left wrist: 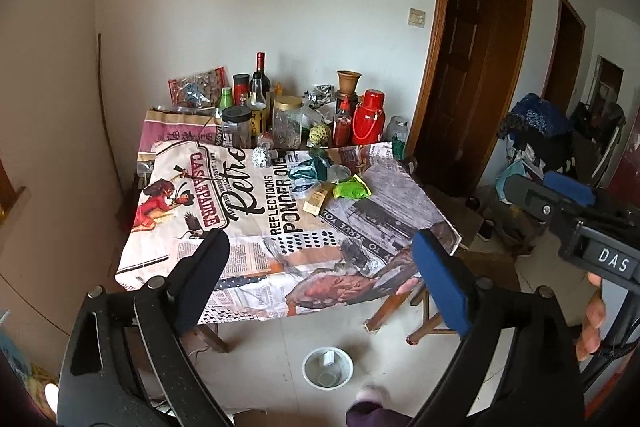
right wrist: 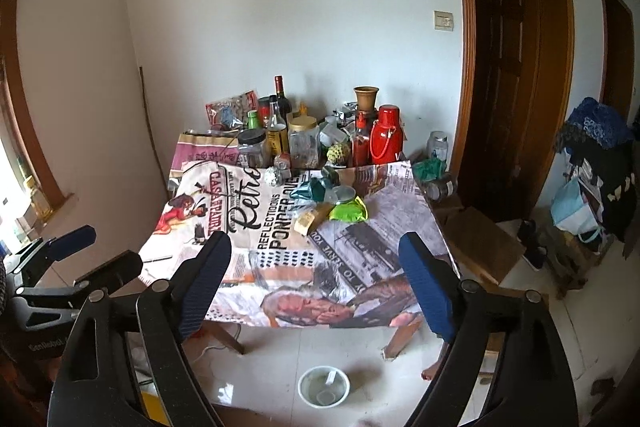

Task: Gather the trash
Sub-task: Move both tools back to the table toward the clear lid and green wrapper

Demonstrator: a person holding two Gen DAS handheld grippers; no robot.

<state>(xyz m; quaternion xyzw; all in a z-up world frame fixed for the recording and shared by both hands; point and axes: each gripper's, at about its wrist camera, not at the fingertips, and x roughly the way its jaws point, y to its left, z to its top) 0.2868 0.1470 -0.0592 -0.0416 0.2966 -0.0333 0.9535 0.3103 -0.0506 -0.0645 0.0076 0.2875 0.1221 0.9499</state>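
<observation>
Loose trash lies mid-table: a green wrapper, a tan packet, a teal crumpled bag, a clear plastic lid and a foil ball. A white bowl with scraps in it stands on the floor before the table. My left gripper is open and empty, held short of the table's near edge. My right gripper is open and empty, likewise back from the table; it also shows in the left wrist view.
The table has a printed cloth. Its back row holds bottles, jars, a red thermos and a wine bottle. A wooden stool stands right of the table. Doors and a pile of bags are at the right.
</observation>
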